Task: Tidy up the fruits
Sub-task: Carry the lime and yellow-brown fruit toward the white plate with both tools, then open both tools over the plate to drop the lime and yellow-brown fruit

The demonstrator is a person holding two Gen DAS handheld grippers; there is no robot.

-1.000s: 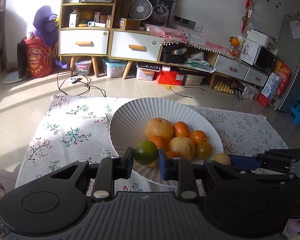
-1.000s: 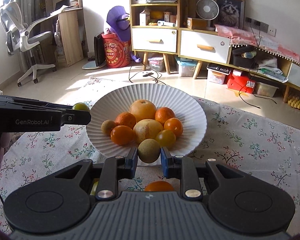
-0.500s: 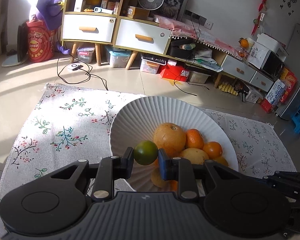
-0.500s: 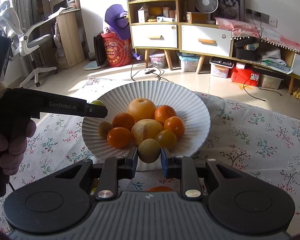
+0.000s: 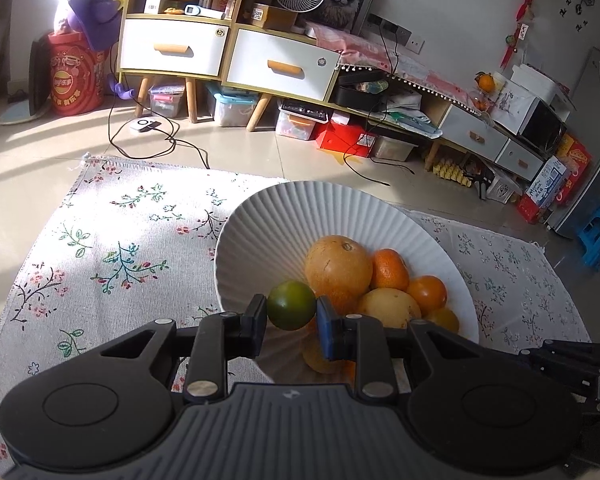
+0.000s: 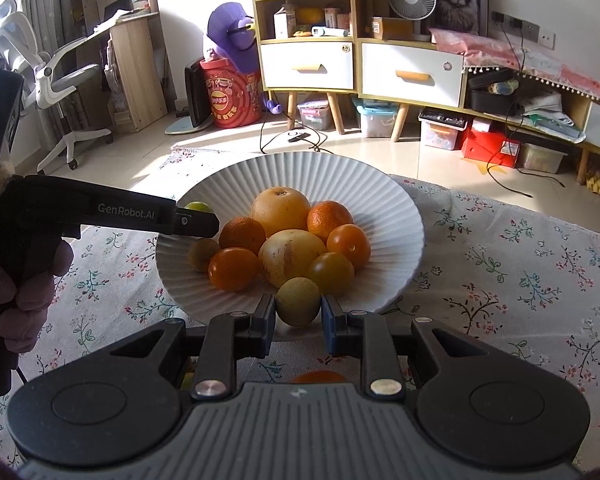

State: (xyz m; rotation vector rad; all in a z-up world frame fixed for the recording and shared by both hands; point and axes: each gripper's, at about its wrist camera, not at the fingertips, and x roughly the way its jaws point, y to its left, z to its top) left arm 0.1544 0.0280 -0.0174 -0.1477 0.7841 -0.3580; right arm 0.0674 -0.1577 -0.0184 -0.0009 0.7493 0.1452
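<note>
Together, both hand-held black plastic grippers tilt downward toward the wide white ribbed ceramic bowl (image 6: 384, 216) that sits on a pale woven cloth printed with small flowers (image 6: 520, 264). At the bowl's left edge the left gripper (image 5: 291, 314) reaches in over the rim, and the right wrist view shows a gloved hand (image 6: 18, 280) wrapped around its pistol-style handle, the long arm lying nearly level. Its jaws are closed tight on a small glossy dark-green round citrus fruit (image 5: 291, 305), pressed by a black pad on one side and a blue pad on the other, hanging over the bowl's inside wall beside the piled fruit. At the bowl's near rim the right gripper (image 6: 298, 314) is likewise clamped on a small matte yellow-green round fruit (image 6: 298, 301), held just above the rim's edge. Inside the bowl lie a large dimpled pale-orange grapefruit-like fruit (image 6: 281, 210), two rough-skinned orange mandarins (image 6: 329, 220), a smooth speckled yellow fruit (image 6: 290, 256), shiny orange tomato-like fruits (image 6: 233, 269) and a dull brownish small fruit (image 6: 203, 254) near the left rim. Just outside the bowl's near rim, another orange fruit (image 6: 318, 377) shows partly behind the right gripper's body.
</note>
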